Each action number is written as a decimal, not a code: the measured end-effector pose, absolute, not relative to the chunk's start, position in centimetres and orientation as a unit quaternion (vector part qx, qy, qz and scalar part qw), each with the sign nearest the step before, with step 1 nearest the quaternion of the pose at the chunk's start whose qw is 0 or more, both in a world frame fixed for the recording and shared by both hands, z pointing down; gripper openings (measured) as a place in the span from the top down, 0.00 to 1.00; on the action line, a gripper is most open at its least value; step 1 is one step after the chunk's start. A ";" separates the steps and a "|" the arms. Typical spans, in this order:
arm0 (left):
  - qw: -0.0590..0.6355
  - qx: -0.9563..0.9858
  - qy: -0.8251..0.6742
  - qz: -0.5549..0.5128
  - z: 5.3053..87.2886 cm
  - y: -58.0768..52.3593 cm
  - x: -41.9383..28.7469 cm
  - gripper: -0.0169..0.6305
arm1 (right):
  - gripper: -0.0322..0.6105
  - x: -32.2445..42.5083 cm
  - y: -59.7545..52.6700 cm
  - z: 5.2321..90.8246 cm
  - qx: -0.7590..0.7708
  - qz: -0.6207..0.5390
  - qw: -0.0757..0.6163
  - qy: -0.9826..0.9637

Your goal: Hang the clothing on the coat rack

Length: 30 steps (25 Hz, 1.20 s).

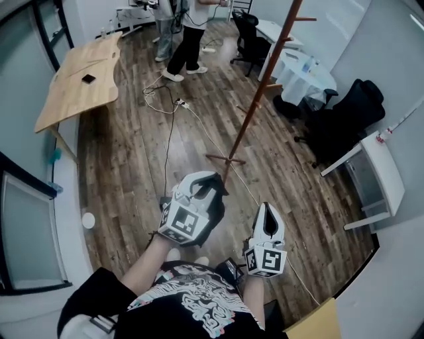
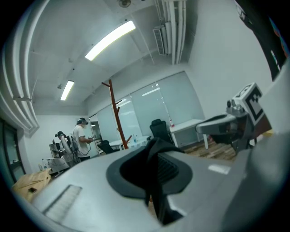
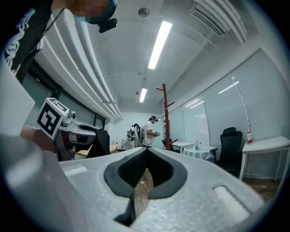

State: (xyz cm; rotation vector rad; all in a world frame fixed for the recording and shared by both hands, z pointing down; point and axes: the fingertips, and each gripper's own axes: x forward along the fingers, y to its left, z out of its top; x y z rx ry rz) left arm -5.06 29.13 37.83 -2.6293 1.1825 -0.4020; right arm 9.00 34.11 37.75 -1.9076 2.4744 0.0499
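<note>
Dark clothing (image 2: 155, 195) pinched in L gripper (image 1: 207, 187) fingers; R gripper (image 1: 267, 210) fingers closed, empty. Coat rack (image 1: 258, 93) well apart: approach, hold pinch firm, raise over upper peg (image 1: 306, 18), drape.

We lose the top of the coat rack (image 1: 264, 83) past the head view's upper edge, which also cuts two standing people (image 1: 185, 43) at the waist. Lower centre, only a scrap of black garment (image 1: 218, 185) shows in the left gripper (image 1: 205, 189).
</note>
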 end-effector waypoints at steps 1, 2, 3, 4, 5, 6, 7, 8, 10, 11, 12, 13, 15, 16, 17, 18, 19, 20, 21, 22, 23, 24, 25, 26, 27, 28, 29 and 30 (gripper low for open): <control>0.115 -0.897 0.404 -0.138 37.8 29.4 -4.9 0.95 | 0.95 9.2 34.2 37.7 -0.610 0.013 0.011 0.792; 0.115 -0.896 0.405 -0.139 37.6 29.6 -4.8 0.95 | 0.95 9.4 34.3 37.7 -0.609 0.011 0.014 0.793; 0.117 -0.895 0.407 -0.140 37.5 29.8 -4.7 0.95 | 0.95 9.5 34.4 37.6 -0.607 0.010 0.017 0.794; 0.120 -0.894 0.408 -0.140 37.4 30.0 -4.5 0.95 | 0.95 9.6 34.4 37.5 -0.604 0.010 0.019 0.797; 0.123 -0.893 0.410 -0.139 37.3 30.1 -4.4 0.95 | 0.95 9.6 34.4 37.5 -0.600 0.012 0.020 0.800; 0.125 -0.892 0.411 -0.139 37.3 30.2 -4.2 0.95 | 0.95 9.6 34.4 37.5 -0.595 0.013 0.020 0.803; 0.127 -0.892 0.411 -0.140 37.3 30.2 -4.0 0.95 | 0.95 9.6 34.5 37.6 -0.591 0.016 0.017 0.806; 0.127 -0.891 0.412 -0.141 37.4 30.2 -3.9 0.95 | 0.95 9.6 34.6 37.7 -0.588 0.017 0.015 0.809; 0.126 -0.889 0.416 -0.143 37.4 30.0 -3.8 0.95 | 0.95 9.7 35.0 38.1 -0.583 0.015 0.010 0.812; 0.125 -0.889 0.416 -0.144 37.4 30.0 -3.7 0.95 | 0.95 9.9 35.2 38.3 -0.582 0.013 0.009 0.813; 0.126 -0.889 0.416 -0.145 37.5 30.0 -3.6 0.95 | 0.95 10.1 35.3 38.4 -0.582 0.012 0.009 0.813; 0.128 -0.889 0.415 -0.148 37.5 30.0 -3.6 0.95 | 0.95 10.4 35.3 38.5 -0.583 0.010 0.010 0.812; 0.131 -0.887 0.414 -0.156 37.6 29.7 -3.7 0.95 | 0.95 11.0 35.1 38.5 -0.586 0.007 0.015 0.810; 0.129 -0.887 0.413 -0.158 37.7 29.5 -3.6 0.95 | 0.95 11.4 34.8 38.5 -0.587 0.005 0.017 0.809; 0.126 -0.888 0.413 -0.160 37.8 29.2 -3.5 0.95 | 0.95 11.8 34.6 38.5 -0.591 0.003 0.019 0.807; 0.124 -0.888 0.412 -0.162 37.9 29.0 -3.3 0.95 | 0.95 12.1 34.4 38.5 -0.595 0.002 0.022 0.803; 0.122 -0.889 0.411 -0.163 38.1 28.7 -3.2 0.95 | 0.95 12.5 34.3 38.7 -0.601 0.000 0.025 0.799; 0.120 -0.889 0.409 -0.165 38.3 28.3 -3.0 0.95 | 0.95 12.7 34.0 38.9 -0.605 -0.003 0.027 0.796; 0.119 -0.890 0.406 -0.166 38.5 27.9 -2.7 0.95 | 0.95 12.9 33.7 39.2 -0.608 -0.005 0.028 0.793; 0.119 -0.892 0.403 -0.168 38.7 27.4 -2.5 0.95 | 0.95 13.1 33.3 39.5 -0.609 -0.008 0.026 0.792; 0.121 -0.893 0.399 -0.170 39.1 26.7 -2.2 0.95 | 0.95 13.1 32.7 39.8 -0.610 -0.009 0.024 0.792; 0.125 -0.894 0.394 -0.173 39.4 26.1 -1.9 0.95 | 0.95 13.1 32.0 40.0 -0.610 -0.010 0.021 0.792; 0.128 -0.895 0.388 -0.176 39.8 25.4 -1.6 0.95 | 0.95 13.2 31.2 40.3 -0.611 -0.010 0.018 0.791; 0.129 -0.897 0.383 -0.177 40.2 24.7 -1.4 0.95 | 0.95 13.3 30.4 40.6 -0.612 -0.011 0.016 0.790; 0.128 -0.900 0.378 -0.176 40.4 23.9 -1.1 0.95 | 0.95 13.5 29.6 40.7 -0.614 -0.011 0.017 0.789; 0.126 -0.903 0.373 -0.173 40.6 23.1 -0.7 0.95 | 0.95 13.7 28.6 40.7 -0.615 -0.012 0.020 0.788; 0.123 -0.906 0.368 -0.170 40.7 22.2 -0.4 0.95 | 0.95 14.1 27.6 40.6 -0.617 -0.014 0.026 0.787; 0.121 -0.909 0.363 -0.167 40.8 21.3 0.0 0.95 | 0.95 14.4 26.6 40.5 -0.618 -0.015 0.030 0.785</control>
